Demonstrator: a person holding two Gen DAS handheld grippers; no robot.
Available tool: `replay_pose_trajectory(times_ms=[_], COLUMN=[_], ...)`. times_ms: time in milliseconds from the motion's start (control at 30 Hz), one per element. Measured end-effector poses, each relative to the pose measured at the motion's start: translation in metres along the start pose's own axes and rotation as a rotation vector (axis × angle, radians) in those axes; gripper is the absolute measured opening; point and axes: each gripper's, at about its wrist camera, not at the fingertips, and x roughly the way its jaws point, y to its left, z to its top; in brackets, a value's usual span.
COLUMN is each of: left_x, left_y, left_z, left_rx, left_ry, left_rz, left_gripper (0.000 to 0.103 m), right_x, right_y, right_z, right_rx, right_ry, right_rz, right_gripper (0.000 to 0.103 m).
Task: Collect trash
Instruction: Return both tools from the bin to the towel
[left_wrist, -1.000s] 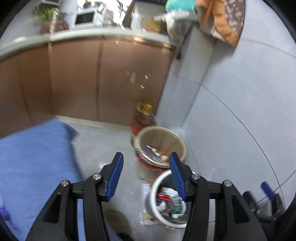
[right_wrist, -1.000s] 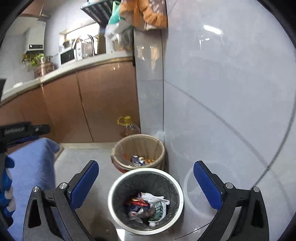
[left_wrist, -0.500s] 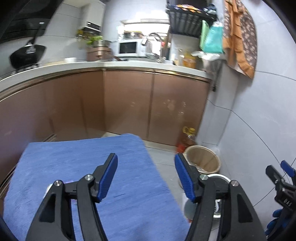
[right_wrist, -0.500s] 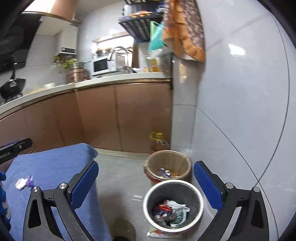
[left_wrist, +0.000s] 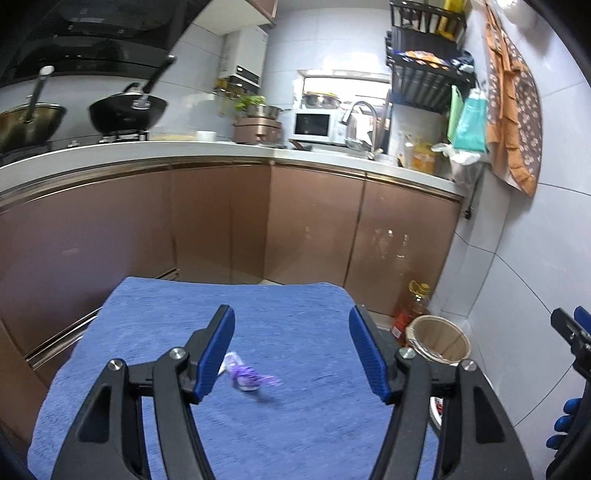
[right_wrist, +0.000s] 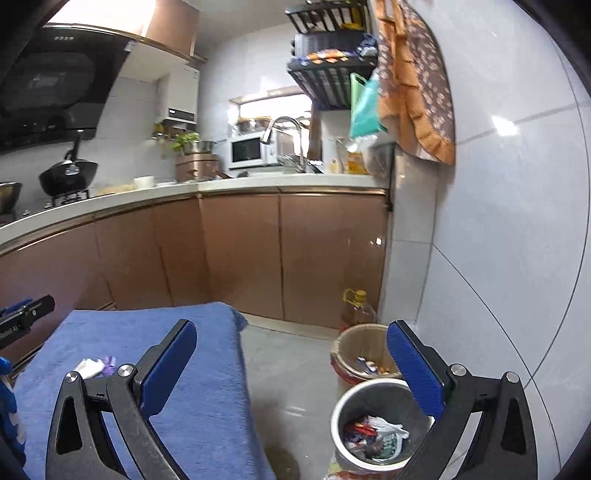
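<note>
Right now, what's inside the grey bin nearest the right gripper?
The grey bin holds crumpled wrappers: white plastic, some red and green packaging. They cover the bottom, so anything beneath is hidden. The right gripper's finger blocks part of the rim.

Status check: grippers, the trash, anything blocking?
Left gripper and right gripper open, empty. Purple wrapper lies loose on blue cloth, ahead of left gripper. Nothing in the way.
</note>
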Motion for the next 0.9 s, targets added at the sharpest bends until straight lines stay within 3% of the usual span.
replay_pose_trajectory(times_ms=[400,633,900], left_x=[-0.049,-0.071,-0.084], left_y=[0.083,0.124,0.15], left_z=[-0.012,-0.021,-0.031], left_rx=[-0.078,-0.122,-0.146], left_ry=[-0.062,-0.092,-0.09], left_rz=[0.093,0.145,0.154], left_gripper=[0.063,0.063,0.063], right_x=[-0.023,-0.03,-0.04], right_y=[0.068,0.1,0.123], right_z=[0.012,0.017,0.014], right_rx=[-0.058,-0.101,-0.135], right_ry=[-0.036,-0.041,-0.025], right_rz=[0.108,0.129,0.139], right_gripper=[0.103,0.103,0.103])
